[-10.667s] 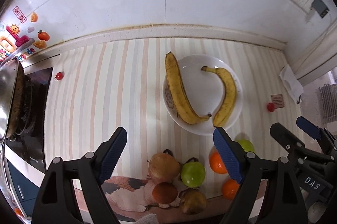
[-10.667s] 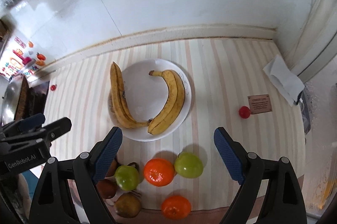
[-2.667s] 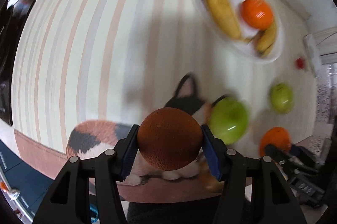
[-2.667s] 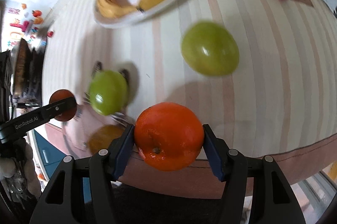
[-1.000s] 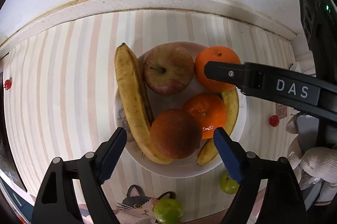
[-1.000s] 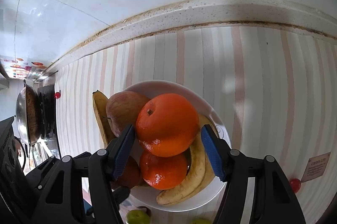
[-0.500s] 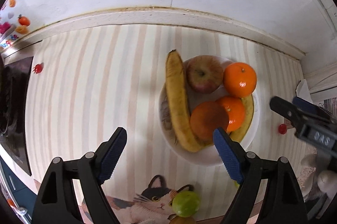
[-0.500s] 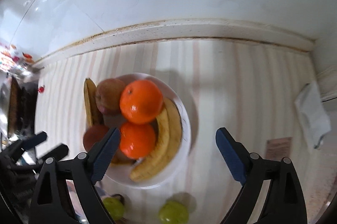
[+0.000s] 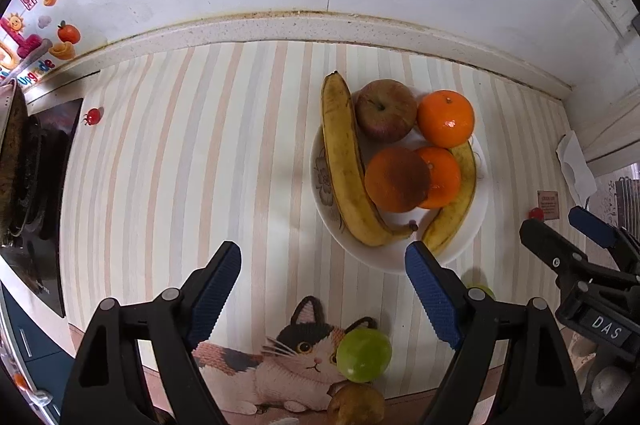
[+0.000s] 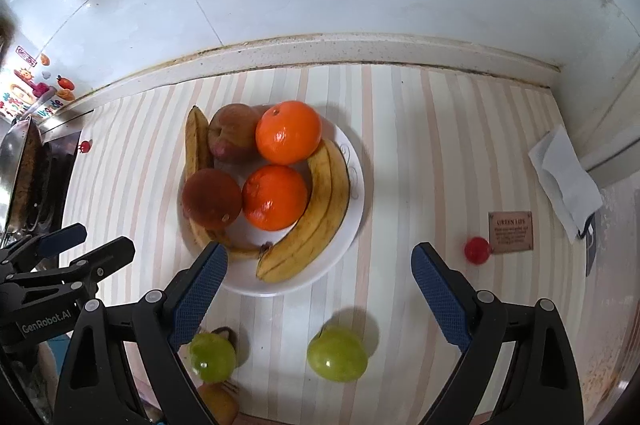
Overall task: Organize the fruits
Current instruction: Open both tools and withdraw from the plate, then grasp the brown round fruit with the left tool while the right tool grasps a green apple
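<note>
A white plate (image 9: 476, 225) (image 10: 352, 225) on the striped counter holds two bananas (image 9: 344, 165), a red apple (image 9: 386, 115), two oranges (image 10: 288, 137) and a brownish round fruit (image 10: 212, 199). A green apple (image 9: 363, 355) (image 10: 212, 357) lies on the cat mat, with a brown pear (image 9: 356, 407) below it. A second green apple (image 10: 337, 355) lies on the counter before the plate. My left gripper (image 9: 322, 261) is open and empty, short of the plate. My right gripper (image 10: 318, 265) is open and empty above the plate's near rim.
A cat-print mat (image 9: 280, 365) lies at the counter's front edge. A stove with a pan (image 9: 16, 161) is at the left. A small red ball (image 10: 477, 249), a brown card (image 10: 511, 232) and a folded white paper (image 10: 564, 181) lie at the right. The tiled wall stands behind.
Both grippers let go of their fruit on the plate, opened and drew back toward the counter's front edge. The plate now holds an added orange and the brownish fruit.
</note>
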`<state>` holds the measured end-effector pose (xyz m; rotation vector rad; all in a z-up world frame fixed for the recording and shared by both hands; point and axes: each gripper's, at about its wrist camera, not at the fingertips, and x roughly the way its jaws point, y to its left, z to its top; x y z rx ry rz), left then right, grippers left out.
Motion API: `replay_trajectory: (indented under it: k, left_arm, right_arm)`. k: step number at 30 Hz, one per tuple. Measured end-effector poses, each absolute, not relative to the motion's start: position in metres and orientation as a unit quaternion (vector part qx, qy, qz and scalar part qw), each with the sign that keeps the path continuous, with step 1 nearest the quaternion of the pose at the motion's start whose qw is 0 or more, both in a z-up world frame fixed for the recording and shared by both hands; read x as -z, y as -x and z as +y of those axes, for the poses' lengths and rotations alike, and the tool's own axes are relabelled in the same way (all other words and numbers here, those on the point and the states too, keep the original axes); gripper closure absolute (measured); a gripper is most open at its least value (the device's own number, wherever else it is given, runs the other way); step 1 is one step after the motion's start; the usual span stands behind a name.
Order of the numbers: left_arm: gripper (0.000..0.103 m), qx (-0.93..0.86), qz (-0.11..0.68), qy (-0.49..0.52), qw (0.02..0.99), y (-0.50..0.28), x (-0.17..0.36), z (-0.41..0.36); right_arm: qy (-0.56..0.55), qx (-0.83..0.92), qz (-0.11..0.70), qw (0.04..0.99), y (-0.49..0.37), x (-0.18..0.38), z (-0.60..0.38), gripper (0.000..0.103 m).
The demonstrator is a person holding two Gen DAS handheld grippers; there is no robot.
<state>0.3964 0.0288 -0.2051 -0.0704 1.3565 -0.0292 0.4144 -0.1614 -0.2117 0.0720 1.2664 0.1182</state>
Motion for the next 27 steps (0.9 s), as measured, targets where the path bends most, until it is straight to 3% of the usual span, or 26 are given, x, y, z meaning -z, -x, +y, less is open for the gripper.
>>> replay_trajectory:
  k: [27]
  left_arm:
    - [0.019, 0.047, 0.539, 0.021, 0.841, -0.289, 0.103, 0.019]
  right_arm:
    - [-0.065, -0.058, 0.488, 0.868, -0.272, 0.091, -0.178, 0.008]
